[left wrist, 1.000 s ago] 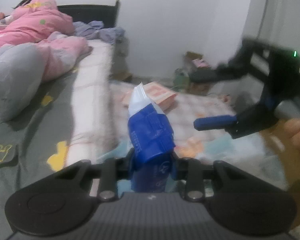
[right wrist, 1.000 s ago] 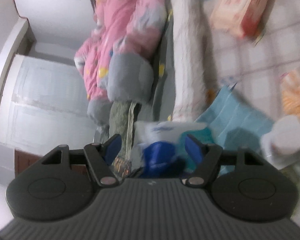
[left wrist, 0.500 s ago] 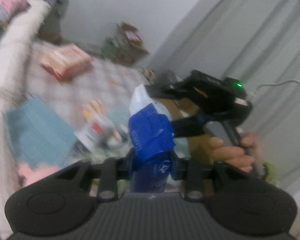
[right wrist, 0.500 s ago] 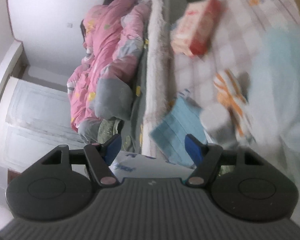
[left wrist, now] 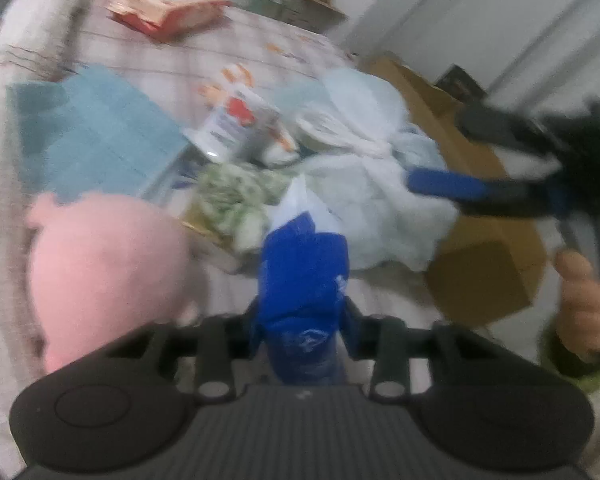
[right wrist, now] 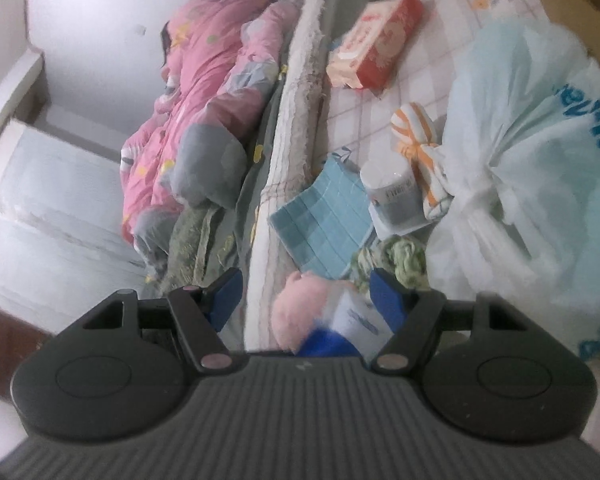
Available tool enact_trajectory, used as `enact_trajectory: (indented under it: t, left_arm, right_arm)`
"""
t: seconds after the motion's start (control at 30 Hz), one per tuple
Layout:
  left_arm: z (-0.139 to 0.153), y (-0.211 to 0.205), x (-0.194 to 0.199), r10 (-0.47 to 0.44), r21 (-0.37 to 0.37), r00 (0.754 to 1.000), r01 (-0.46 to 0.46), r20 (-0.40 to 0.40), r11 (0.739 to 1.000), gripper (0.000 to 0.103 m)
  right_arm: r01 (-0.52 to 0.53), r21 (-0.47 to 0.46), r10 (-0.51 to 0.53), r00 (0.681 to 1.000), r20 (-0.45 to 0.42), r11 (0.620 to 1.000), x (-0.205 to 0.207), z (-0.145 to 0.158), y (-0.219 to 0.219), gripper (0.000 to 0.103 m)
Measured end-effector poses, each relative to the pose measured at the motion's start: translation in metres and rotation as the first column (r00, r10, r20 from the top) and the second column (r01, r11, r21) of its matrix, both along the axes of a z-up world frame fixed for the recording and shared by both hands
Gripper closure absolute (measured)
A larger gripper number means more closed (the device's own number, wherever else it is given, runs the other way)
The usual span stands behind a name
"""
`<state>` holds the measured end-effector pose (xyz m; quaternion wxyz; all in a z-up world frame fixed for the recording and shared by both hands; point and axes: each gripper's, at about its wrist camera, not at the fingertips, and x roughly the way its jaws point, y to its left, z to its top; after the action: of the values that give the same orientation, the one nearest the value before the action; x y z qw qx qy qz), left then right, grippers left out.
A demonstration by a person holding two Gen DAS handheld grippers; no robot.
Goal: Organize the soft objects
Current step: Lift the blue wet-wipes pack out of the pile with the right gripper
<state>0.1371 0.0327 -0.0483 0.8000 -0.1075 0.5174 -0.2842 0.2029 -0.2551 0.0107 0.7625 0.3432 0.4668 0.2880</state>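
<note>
The blue-and-white packet [left wrist: 302,280] sits low centre of the left wrist view, between the left gripper [left wrist: 300,316] whose jaws have just been opening around it. The right gripper [right wrist: 306,296] stands wide, holding nothing, over a pink plush [right wrist: 296,316] beside the teal towel [right wrist: 324,224].

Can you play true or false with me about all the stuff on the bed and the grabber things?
1. The left gripper has a blue and white packet between its fingers. True.
2. The right gripper is squeezing the pink plush toy. False: its jaws stand wide apart with nothing pinched.
3. The teal towel lies beside the white jar. True.
4. The red and white pack sits on top of the big tied plastic bag. False: it lies apart on the checked sheet.
</note>
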Motion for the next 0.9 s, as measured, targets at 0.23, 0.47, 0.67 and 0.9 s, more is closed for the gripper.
enact_trajectory:
  t: [0.23, 0.47, 0.67, 0.9]
  left_arm:
    - [0.022, 0.003, -0.024, 0.089, 0.115, 0.986, -0.105, 0.140, 0.988, 0.029]
    - [0.026, 0.015, -0.070, 0.104, 0.144, 0.973, -0.135, 0.206, 0.980, 0.027]
    - [0.002, 0.000, -0.082, 0.076, 0.127, 0.981, -0.099, 0.178, 0.987, 0.039]
    - [-0.020, -0.009, -0.078, 0.072, 0.153, 0.987, -0.094, 0.141, 0.984, 0.039]
  right_arm:
    - [-0.022, -0.047, 0.024, 0.999, 0.038, 0.999, -0.036, -0.002, -0.004, 0.032]
    - [-0.045, -0.134, 0.047, 0.999, 0.016, 0.990, -0.044, -0.034, 0.012, 0.032]
    - [-0.081, -0.202, 0.079, 0.997, -0.020, 0.976, -0.035, -0.067, 0.039, 0.032]
    - [-0.162, -0.113, 0.144, 0.979, -0.146, 0.980, -0.044, -0.092, 0.051, 0.031]
